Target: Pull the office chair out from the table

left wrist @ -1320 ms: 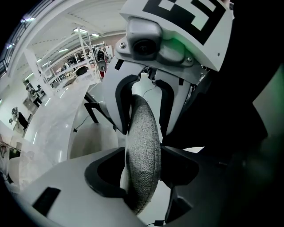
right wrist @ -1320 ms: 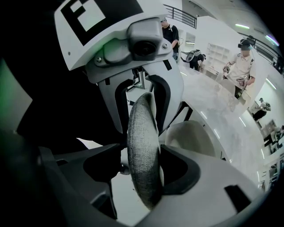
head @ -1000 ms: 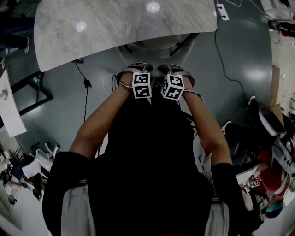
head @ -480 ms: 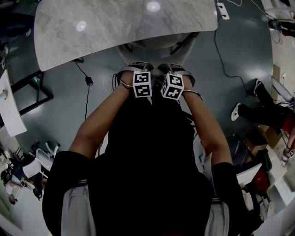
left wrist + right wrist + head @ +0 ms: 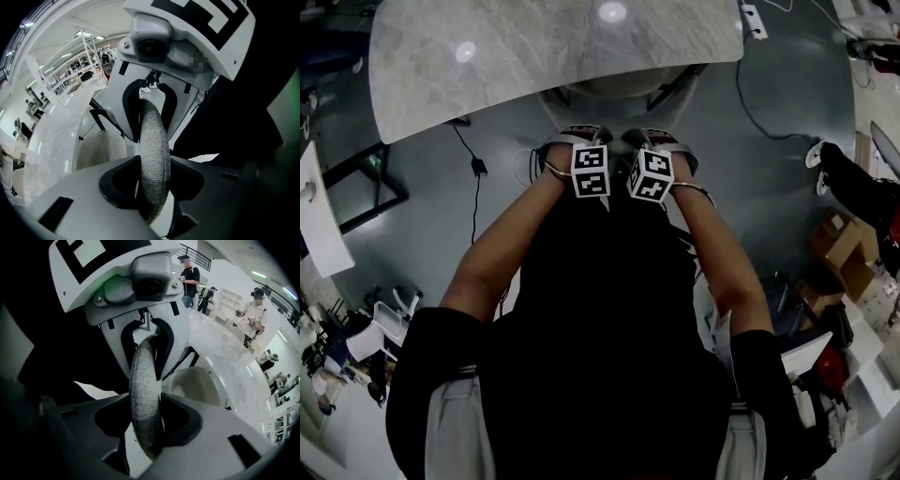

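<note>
We hold the office chair by the padded grey woven-fabric rim of its backrest [image 5: 154, 136], with one grip on each side of its middle. The left gripper [image 5: 153, 180] has just been closing its jaws, and they now pinch that rim, which stands edge-on between them. The right gripper [image 5: 147, 423] has just been closing in the same way and is clamped on the same rim just beside the left one.

The rim's long axis runs from side to side, straight through both pairs of jaws. Neither hand is the nearer one; they sit level with each other on it. Beyond the grippers and below them, the chair's pale cream moulded seat [image 5: 194, 380] lies tucked under the edge of the grey-white marbled table top [image 5: 534, 56], which lies further out on that side. Our own body is on the opposite side, behind the grippers.

We judge that the pull has to go squarely across the rim, back toward us and away from the table. Both hands should draw evenly, because an uneven pull would likely swivel the chair instead of rolling it out.
</note>
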